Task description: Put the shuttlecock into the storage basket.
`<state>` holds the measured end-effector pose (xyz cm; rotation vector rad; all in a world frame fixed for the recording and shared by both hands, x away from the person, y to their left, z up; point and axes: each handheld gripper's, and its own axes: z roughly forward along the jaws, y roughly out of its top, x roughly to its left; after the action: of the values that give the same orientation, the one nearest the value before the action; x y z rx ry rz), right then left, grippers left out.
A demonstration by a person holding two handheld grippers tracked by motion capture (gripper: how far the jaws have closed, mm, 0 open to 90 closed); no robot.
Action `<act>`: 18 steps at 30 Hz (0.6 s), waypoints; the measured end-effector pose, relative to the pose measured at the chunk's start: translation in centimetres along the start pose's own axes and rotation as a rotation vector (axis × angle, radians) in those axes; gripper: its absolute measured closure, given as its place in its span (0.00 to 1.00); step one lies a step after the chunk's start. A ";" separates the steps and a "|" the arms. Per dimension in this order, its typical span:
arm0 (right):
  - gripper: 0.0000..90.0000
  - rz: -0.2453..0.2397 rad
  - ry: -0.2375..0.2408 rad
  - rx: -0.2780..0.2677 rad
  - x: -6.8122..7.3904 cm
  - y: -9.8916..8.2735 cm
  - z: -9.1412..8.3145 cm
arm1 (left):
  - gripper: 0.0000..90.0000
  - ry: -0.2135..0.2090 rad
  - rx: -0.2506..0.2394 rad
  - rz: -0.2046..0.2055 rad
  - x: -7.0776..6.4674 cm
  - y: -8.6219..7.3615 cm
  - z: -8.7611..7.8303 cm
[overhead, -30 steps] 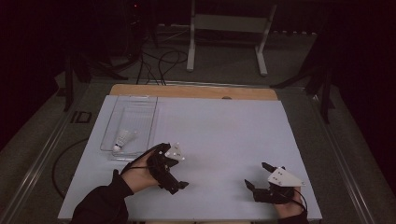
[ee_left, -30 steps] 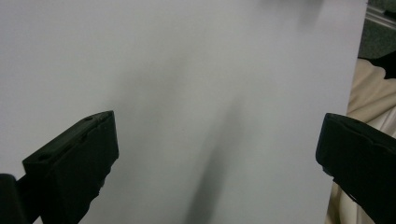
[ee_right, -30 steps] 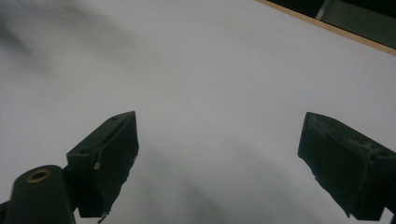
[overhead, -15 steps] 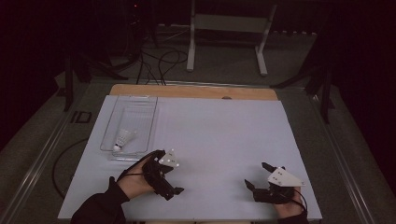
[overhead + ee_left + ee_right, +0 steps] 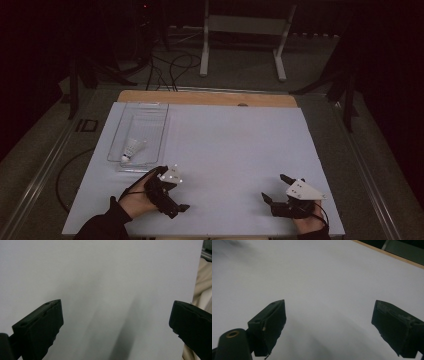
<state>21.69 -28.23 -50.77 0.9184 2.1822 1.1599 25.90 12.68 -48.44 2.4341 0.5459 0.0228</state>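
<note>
High view: shuttlecock (image 5: 131, 149) lies in tray (image 5: 159, 134), cork toward the spread, empty left hand-held gripper (image 5: 167, 192).

A white metal stand (image 5: 243, 30) and black cables (image 5: 170, 62) occupy the floor.

dark room, grey floor (image 5: 240, 75); white stand (image 5: 243, 25)

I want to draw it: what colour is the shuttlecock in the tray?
White; the shuttlecock lies in the clear tray, best seen in the high view.
</note>
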 end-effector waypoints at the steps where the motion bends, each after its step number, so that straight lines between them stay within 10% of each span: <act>1: 0.13 0.000 0.000 -0.001 0.0 0.0 0.0 | 0.00 -0.002 0.001 0.002 0.1 -0.2 -0.1; 18: 0.13 -0.004 0.000 0.003 0.0 0.0 0.1 | 0.00 -0.001 -0.053 -0.029 0.4 -2.9 -1.2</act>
<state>21.73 -28.23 -50.82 0.9146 2.1851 1.1553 24.97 15.61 -49.27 2.3740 0.5732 0.0230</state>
